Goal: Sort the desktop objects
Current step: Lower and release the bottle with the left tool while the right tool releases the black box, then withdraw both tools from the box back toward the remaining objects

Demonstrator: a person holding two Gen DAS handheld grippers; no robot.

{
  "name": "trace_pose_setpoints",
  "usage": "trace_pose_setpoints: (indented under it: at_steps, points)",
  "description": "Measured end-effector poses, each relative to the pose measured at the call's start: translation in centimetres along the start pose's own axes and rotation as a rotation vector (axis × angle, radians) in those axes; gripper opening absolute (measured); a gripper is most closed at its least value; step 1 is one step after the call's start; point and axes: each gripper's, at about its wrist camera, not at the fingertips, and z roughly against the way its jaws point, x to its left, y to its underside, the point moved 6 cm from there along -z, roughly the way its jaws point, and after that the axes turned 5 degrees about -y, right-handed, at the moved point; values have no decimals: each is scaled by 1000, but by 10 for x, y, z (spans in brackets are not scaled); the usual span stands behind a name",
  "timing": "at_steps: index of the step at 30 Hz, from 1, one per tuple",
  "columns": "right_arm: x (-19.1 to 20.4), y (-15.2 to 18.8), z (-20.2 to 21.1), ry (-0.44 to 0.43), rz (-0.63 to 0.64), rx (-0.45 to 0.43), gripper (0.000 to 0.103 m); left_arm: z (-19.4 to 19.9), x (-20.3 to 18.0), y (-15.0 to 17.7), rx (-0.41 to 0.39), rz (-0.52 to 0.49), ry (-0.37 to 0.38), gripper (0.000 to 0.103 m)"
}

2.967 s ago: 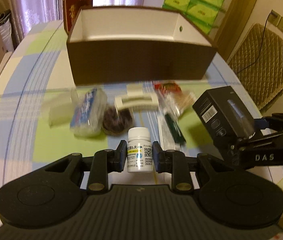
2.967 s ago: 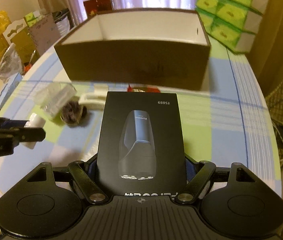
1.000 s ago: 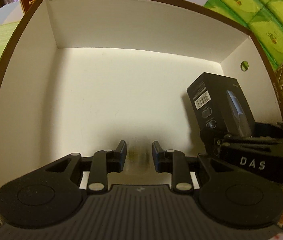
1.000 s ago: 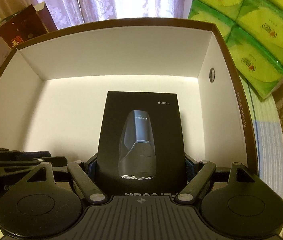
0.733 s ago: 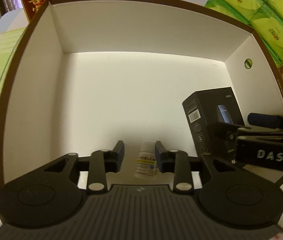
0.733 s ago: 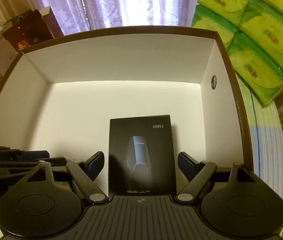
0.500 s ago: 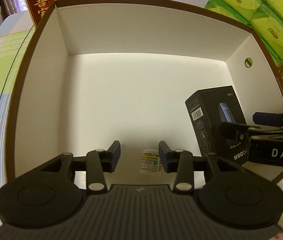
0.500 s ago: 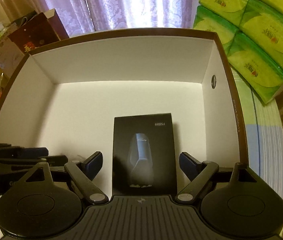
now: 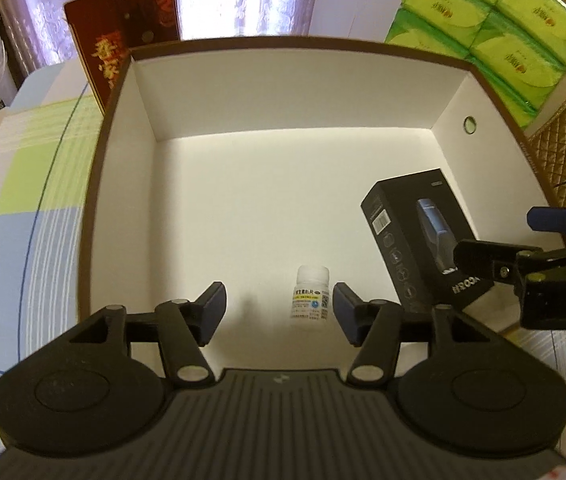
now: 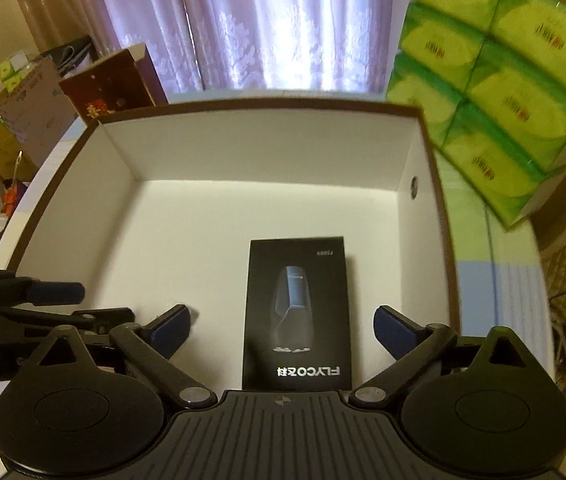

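Both claws have let go and backed off since a second ago: the bottle and the shaver box were clamped then, now they sit loose inside the big box.

Left wrist view: the left claw (image 9: pixel 279 312) has its fingers spread wide with nothing between the pads. The little white pill bottle (image 9: pixel 311 297) stands upright on the white floor of the brown cardboard box (image 9: pixel 95 184), close to the box's near wall, nearer the claw's right finger. The black shaver box (image 9: pixel 411 240) lies toward the cardboard box's right wall. A dark red carton (image 9: pixel 123 40) stands behind the box's far left corner, green tissue packs (image 9: pixel 503 20) behind its right corner.

Right wrist view: the right claw (image 10: pixel 281 330) is wide apart too, and empty. The shaver box (image 10: pixel 297 312) lies flat on the box floor right of centre, its label upside down from here. The checked bench (image 10: pixel 495 280) shows right of the cardboard box (image 10: pixel 439 216).
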Motion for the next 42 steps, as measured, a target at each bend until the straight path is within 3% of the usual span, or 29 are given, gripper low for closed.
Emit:
trace_pose_setpoints:
  at_steps: [16, 31, 42]
  points:
    - [22, 25, 60, 30, 17, -128, 101, 67, 5, 29, -125, 12, -94, 65]
    - [51, 60, 125, -3, 43, -247, 101, 134, 8, 75, -216, 54, -99, 73]
    - [58, 92, 151, 7, 45, -259, 101, 161, 6, 111, -240, 56, -96, 73]
